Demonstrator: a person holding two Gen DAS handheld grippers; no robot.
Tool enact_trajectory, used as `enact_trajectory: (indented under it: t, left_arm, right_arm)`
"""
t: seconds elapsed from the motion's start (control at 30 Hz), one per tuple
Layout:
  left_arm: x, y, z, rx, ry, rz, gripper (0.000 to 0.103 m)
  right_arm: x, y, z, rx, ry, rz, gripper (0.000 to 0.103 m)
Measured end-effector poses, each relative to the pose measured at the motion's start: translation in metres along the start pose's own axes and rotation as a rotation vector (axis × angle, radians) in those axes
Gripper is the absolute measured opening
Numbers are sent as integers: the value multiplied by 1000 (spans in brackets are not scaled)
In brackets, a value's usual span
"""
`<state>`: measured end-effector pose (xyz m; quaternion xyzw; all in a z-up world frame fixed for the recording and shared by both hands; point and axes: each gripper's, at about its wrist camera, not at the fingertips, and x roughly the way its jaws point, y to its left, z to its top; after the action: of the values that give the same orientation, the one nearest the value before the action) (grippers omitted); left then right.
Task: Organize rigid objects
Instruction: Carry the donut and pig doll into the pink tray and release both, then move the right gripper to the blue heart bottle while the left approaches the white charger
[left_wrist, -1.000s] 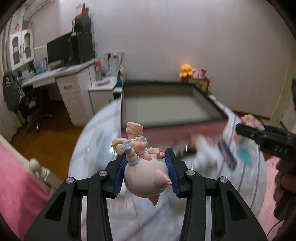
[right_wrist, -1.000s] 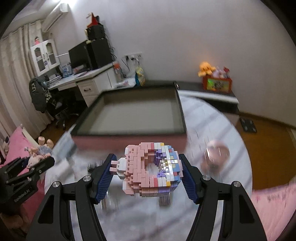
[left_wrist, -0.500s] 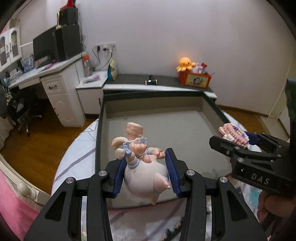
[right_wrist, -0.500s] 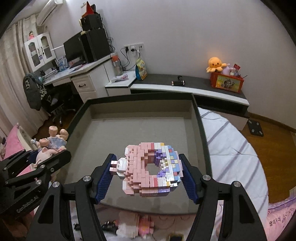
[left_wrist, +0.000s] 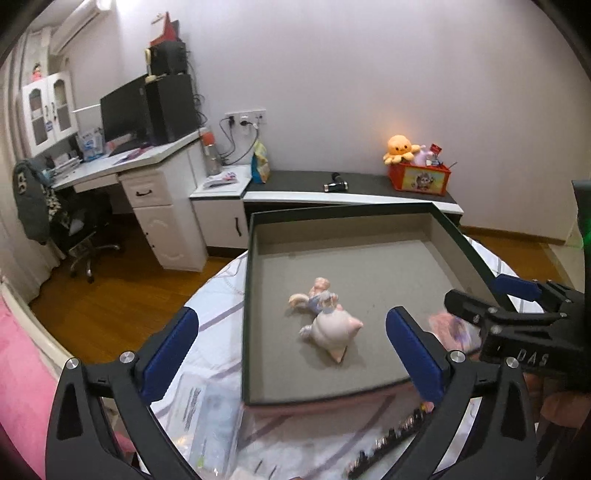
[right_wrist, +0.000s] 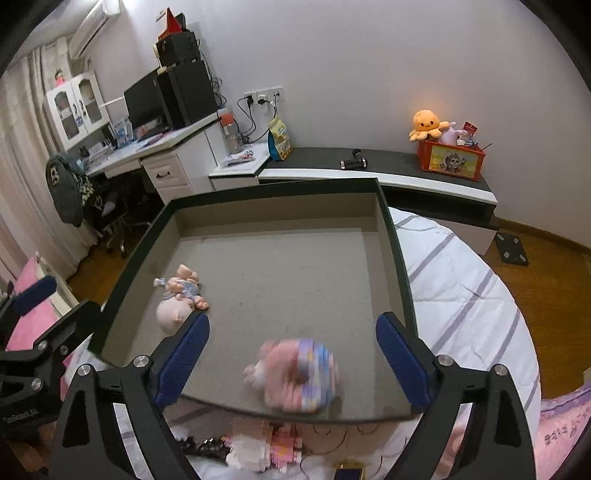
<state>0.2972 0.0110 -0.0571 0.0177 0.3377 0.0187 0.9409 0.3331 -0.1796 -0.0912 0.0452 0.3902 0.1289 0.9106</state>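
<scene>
Toys are what I am sorting, and two of them are now inside the shallow grey tray that sits on the striped bedcover ahead of both my grippers. My left gripper is spread wide and holds nothing; the pink doll lies on its side on the tray floor just ahead of it, between the lines of its two blue pads. My right gripper is also spread wide and empty. Directly between its fingers and a little below, the pink and purple brick ring shows as a blur near the tray's near edge, so I judge it is dropping or has just landed; I cannot tell whether it is touching the floor yet. The doll lies to the left of the ring, well apart from it, which leaves the far half of the tray free for more things. Nearer to me than the tray, below my right gripper, another pink brick toy and a small dark object wait on the bedcover, likely next to go in.
</scene>
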Motion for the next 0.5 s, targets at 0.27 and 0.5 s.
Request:
enact_trajectory:
  t: [0.27, 0.5]
  left_arm:
    - [-53, 3, -28, -39, -25, 39, 103]
    - [-89, 11, -54, -57, -39, 32, 103]
  right_arm:
    - [-41, 2, -20, 6, -48, 46, 93]
    - [-85, 8, -42, 9, -98, 50, 93]
